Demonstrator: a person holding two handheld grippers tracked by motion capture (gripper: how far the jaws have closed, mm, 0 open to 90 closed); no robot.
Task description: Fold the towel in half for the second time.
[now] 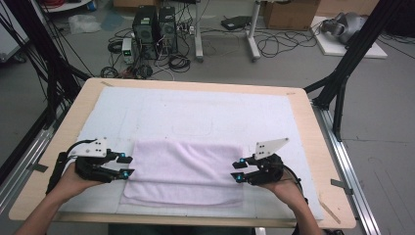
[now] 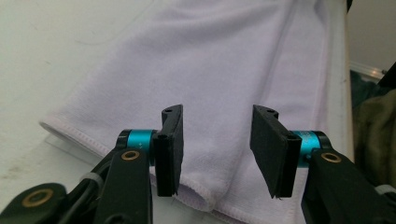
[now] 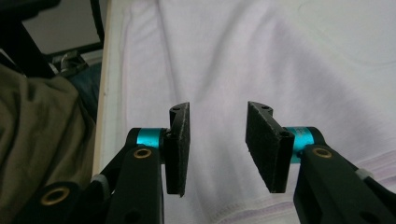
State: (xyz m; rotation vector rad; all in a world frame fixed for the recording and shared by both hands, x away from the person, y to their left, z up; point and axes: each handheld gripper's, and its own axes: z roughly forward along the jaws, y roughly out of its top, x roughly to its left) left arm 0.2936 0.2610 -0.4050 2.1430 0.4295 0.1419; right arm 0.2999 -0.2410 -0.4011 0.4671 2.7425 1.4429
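High view: one folded towel [image 1: 183, 171], pale lilac terry with a soft nap, lies as a rough rectangle on the near half of the white mat [image 1: 195, 115] that covers the light wooden table [image 1: 315, 147]. You hold two tongs, one at each short end of the towel. Your left gripper [image 1: 125, 165] sits at the towel's left edge, your right gripper [image 1: 238, 170] at its right edge; each carries a grey three-cornered plate and turquoise collars.

Left gripper view: the two black, flat, matte jaws stand well apart and grasp nothing; the towel's stitched hem [image 2: 93, 142] runs just beyond them.

Right gripper view: the jaws again stand well apart and empty, hanging above the towel's rumpled pile, with a hemmed border [image 3: 261, 205] below them. No legible writing appears on any item.
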